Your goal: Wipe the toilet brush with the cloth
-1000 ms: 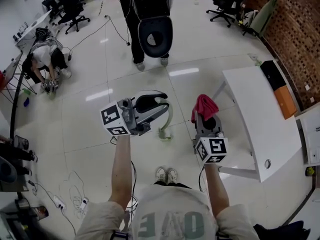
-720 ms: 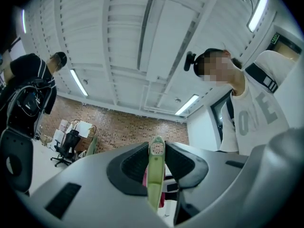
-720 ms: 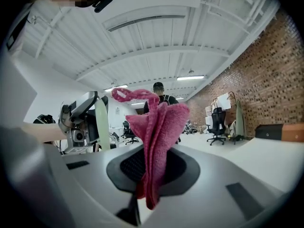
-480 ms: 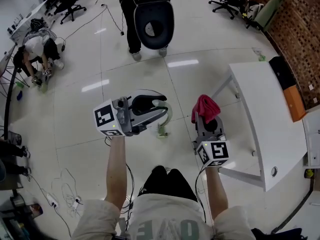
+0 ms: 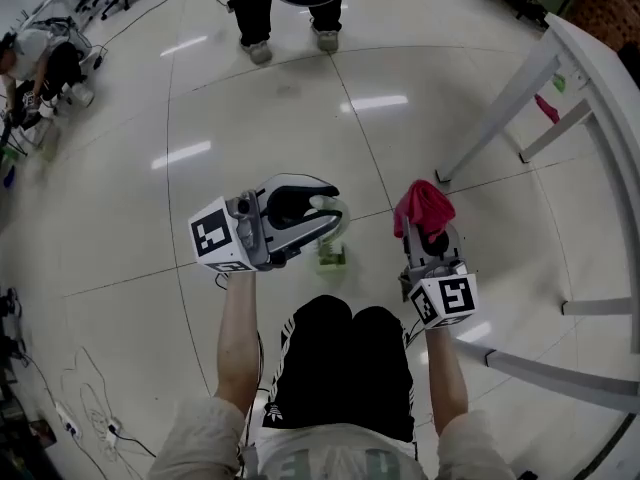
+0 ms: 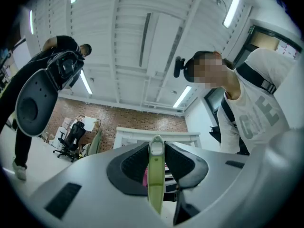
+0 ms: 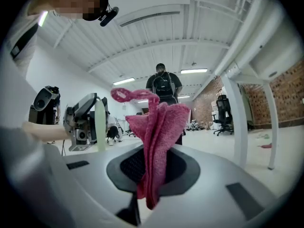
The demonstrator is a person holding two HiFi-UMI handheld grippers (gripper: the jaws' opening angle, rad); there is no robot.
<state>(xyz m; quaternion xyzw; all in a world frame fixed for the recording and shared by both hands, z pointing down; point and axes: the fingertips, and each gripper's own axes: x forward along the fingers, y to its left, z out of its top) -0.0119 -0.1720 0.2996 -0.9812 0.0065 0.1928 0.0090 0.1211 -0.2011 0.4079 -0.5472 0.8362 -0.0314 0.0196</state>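
Observation:
In the head view my left gripper (image 5: 322, 218) is shut on the pale green handle of the toilet brush (image 5: 330, 253), whose brush end hangs just past the jaws above the floor. The left gripper view shows that handle (image 6: 156, 175) upright, clamped between the dark pads. My right gripper (image 5: 429, 232) is shut on a pink cloth (image 5: 422, 205), which sticks up bunched from the jaws (image 7: 159, 127). The two grippers are side by side and apart, brush and cloth not touching. From the right gripper view, the left gripper (image 7: 84, 120) and the green handle (image 7: 100, 122) appear at the left.
A white table (image 5: 600, 78) with slanted legs rises at the right, close to my right gripper. A person (image 5: 290, 8) stands ahead holding a dark round object. Another person (image 5: 40, 58) crouches far left. Cables (image 5: 80, 408) lie at lower left. My knees are below the grippers.
The view and both grippers have dropped toward the floor as I crouch; the table now stands higher at the right. Both grips are unchanged.

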